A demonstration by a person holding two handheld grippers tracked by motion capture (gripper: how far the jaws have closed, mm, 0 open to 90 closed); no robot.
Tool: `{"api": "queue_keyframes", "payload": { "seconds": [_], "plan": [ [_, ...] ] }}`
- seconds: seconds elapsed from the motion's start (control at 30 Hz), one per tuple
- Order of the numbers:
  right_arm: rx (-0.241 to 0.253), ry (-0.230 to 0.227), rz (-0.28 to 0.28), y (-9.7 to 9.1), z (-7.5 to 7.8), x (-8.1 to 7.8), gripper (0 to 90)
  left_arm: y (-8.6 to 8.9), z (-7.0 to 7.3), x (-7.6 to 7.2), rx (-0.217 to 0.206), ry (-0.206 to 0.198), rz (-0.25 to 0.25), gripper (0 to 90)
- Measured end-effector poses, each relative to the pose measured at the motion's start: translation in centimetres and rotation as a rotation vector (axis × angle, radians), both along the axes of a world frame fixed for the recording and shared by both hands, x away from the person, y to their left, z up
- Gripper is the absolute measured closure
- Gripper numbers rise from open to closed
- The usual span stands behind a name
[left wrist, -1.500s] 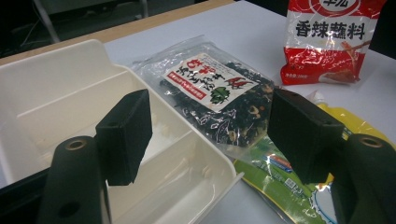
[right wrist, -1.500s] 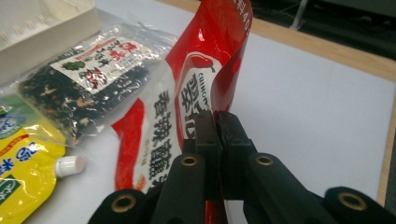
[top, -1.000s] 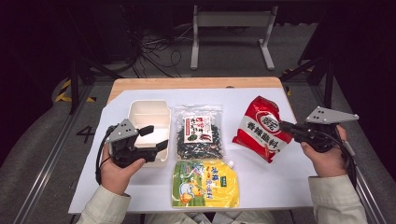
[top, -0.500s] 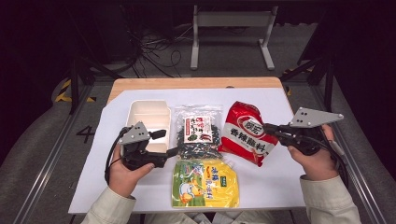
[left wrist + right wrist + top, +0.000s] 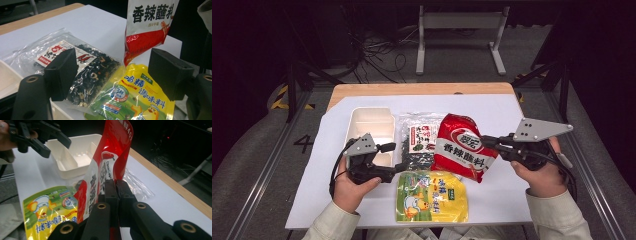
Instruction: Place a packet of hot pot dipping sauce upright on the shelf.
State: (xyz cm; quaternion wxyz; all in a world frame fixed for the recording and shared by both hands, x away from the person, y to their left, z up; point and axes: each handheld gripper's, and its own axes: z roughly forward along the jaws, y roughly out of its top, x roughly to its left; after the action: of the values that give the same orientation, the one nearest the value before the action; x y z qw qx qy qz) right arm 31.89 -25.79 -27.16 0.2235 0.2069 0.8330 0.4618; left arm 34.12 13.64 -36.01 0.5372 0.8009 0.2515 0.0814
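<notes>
Right gripper view: jaws of right gripper clamped on edge of red packet, held upright above table. Thin pinch near corner judged risky; packet may swing, slip.

Left gripper jaws apart, nothing between, over seaweed bag.

Yellow pouch below packet; snag judged possible. White tray near. Bare table at right offers room.

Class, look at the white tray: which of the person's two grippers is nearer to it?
Left. The left gripper hovers open at the white tray's near edge; the right gripper, clamping the red packet, is across the table.
</notes>
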Motion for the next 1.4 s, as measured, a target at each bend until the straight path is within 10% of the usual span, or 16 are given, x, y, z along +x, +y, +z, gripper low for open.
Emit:
{"api": "queue_keyframes", "payload": {
  "seconds": [0.9, 1.4],
  "plan": [
    [0.030, -0.016, 0.194, 4.6, 0.0, -1.7, 87.5, -3.9, -1.6, -1.3, -0.025, -0.058, -0.188, 33.6],
    [0.053, -0.033, 0.204, 5.0, -0.2, -1.9, 87.2, -4.6, -2.9, -1.3, -0.119, -0.009, -0.249, 70.1]
  ]
}}
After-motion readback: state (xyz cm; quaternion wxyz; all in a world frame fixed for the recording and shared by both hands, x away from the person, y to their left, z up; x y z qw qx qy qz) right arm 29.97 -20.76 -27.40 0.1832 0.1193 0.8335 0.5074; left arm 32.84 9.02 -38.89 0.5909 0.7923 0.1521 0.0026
